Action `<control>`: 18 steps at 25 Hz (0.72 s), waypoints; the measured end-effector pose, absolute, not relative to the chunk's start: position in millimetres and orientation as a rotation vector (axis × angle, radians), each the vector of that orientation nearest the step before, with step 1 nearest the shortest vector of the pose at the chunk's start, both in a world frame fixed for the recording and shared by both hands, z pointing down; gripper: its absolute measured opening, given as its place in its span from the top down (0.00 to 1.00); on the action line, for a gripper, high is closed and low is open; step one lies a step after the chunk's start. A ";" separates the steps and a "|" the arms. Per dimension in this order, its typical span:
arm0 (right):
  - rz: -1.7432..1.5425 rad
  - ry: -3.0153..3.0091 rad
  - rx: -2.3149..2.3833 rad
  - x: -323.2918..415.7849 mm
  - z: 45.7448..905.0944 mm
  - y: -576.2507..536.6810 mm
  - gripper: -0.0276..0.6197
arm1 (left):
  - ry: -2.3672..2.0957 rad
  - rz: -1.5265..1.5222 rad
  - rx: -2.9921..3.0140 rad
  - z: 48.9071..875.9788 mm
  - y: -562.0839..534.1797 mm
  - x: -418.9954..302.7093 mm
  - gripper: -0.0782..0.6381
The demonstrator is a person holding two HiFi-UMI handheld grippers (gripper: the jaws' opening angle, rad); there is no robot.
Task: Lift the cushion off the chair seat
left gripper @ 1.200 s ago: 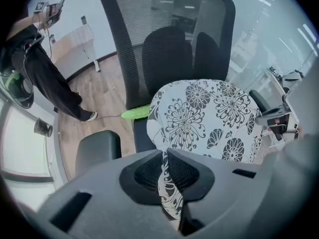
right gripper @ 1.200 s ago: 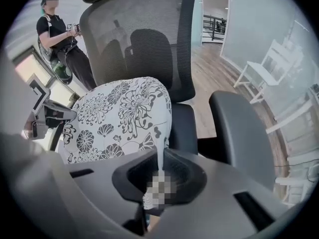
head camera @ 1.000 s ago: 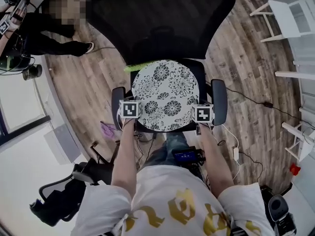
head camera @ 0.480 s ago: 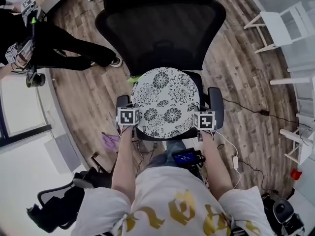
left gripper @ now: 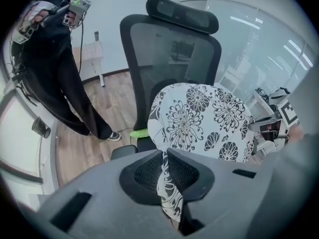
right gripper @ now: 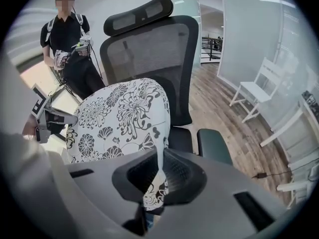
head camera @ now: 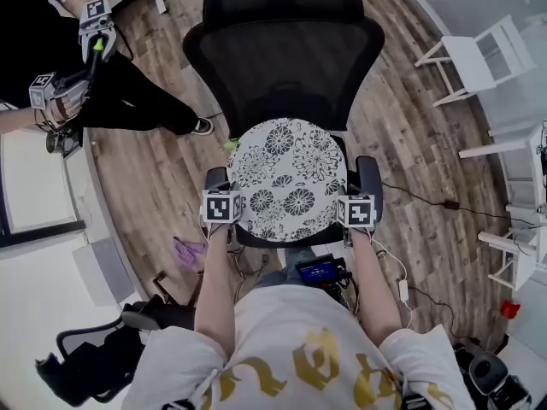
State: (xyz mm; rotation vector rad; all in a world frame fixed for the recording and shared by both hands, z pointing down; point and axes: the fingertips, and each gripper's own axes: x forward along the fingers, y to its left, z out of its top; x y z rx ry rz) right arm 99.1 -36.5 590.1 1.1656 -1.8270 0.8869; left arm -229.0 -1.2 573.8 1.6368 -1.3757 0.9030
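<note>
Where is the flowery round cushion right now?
In the head view's centre, the round white cushion with black flowers is pinched by the left gripper and right gripper, over the black mesh office chair's seat, in front of its backrest.

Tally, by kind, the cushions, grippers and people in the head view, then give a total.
Cushion: 1
Grippers: 4 (left gripper and right gripper, both shut on the cushion; bystander's pair)
People: 2 (wearer, bystander)
Total: 7
</note>
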 end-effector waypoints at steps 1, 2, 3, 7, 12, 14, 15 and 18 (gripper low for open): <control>0.887 -1.834 1.176 99.3 584.6 -35.9 0.92 | -1.383 0.894 1.649 568.0 -1.4 -229.2 0.85; 0.886 -1.840 1.188 99.8 579.0 -34.7 0.92 | -1.390 0.887 1.659 562.6 -1.1 -229.6 0.85; 0.885 -1.847 1.200 100.6 573.6 -33.2 0.92 | -1.397 0.881 1.669 557.2 -0.7 -229.9 0.85; 0.878 -1.882 1.236 105.2 554.6 -27.8 0.92 | -1.424 0.852 1.713 535.3 -1.5 -227.1 0.85; 0.868 -1.915 1.258 114.4 542.5 -17.5 0.92 | -1.436 0.848 1.750 518.3 4.4 -217.9 0.85; 0.864 -1.924 1.261 117.8 538.7 -13.4 0.92 | -1.440 0.845 1.759 515.0 7.6 -214.5 0.85; 0.863 -1.926 1.263 118.6 536.7 -12.0 0.92 | -1.440 0.843 1.763 513.5 8.9 -213.6 0.85; 0.860 -1.927 1.269 119.2 533.0 -9.6 0.92 | -1.436 0.840 1.774 510.3 11.4 -212.7 0.85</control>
